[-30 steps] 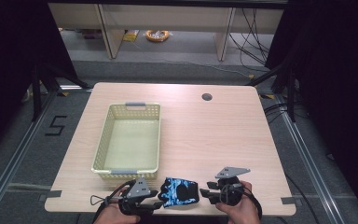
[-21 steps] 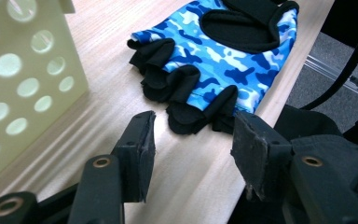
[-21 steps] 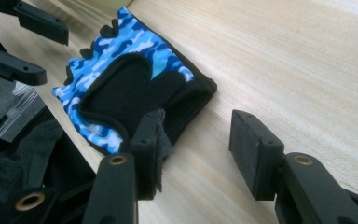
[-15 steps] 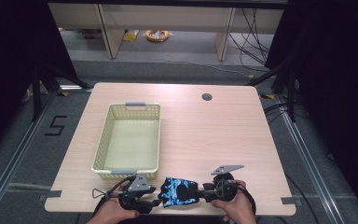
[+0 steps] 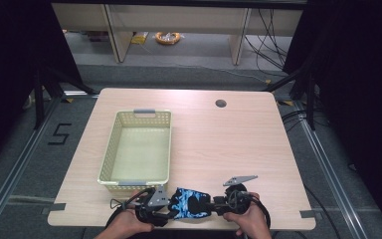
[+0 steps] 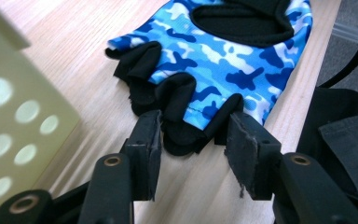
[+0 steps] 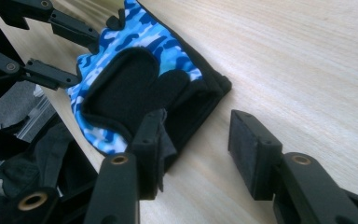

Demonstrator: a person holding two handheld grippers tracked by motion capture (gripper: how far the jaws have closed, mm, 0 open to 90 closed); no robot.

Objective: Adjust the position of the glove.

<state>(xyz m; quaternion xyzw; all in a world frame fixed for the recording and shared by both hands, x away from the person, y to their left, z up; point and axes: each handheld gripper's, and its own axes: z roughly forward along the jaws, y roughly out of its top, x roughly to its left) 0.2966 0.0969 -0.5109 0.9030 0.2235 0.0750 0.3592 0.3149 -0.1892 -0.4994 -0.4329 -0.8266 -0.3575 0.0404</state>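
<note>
A blue camouflage fingerless glove [image 5: 191, 203] lies flat on the table near its front edge, between my two grippers. My left gripper [image 5: 171, 210] points right at it. In the left gripper view its jaws [image 6: 193, 126] have just been closing, and the glove's [image 6: 223, 60] black finger ends lie between the tips, brushing both pads without being squeezed. My right gripper [image 5: 214, 204] points left at the cuff end. Its jaws [image 7: 198, 126] have also just been closing. One pad lies against the glove's [image 7: 121, 88] black cuff tab, while the other stands apart over bare wood.
A pale yellow perforated basket [image 5: 134, 181] stands just beyond my left gripper, and its wall [image 6: 14, 130] is close on the left in that gripper's view. The wooden table [image 5: 219, 149] has a cable hole [image 5: 221, 103] at the back. The front edge runs right under both hands.
The right gripper has edged slightly left toward the glove. The left hand and the glove stay where they were.
</note>
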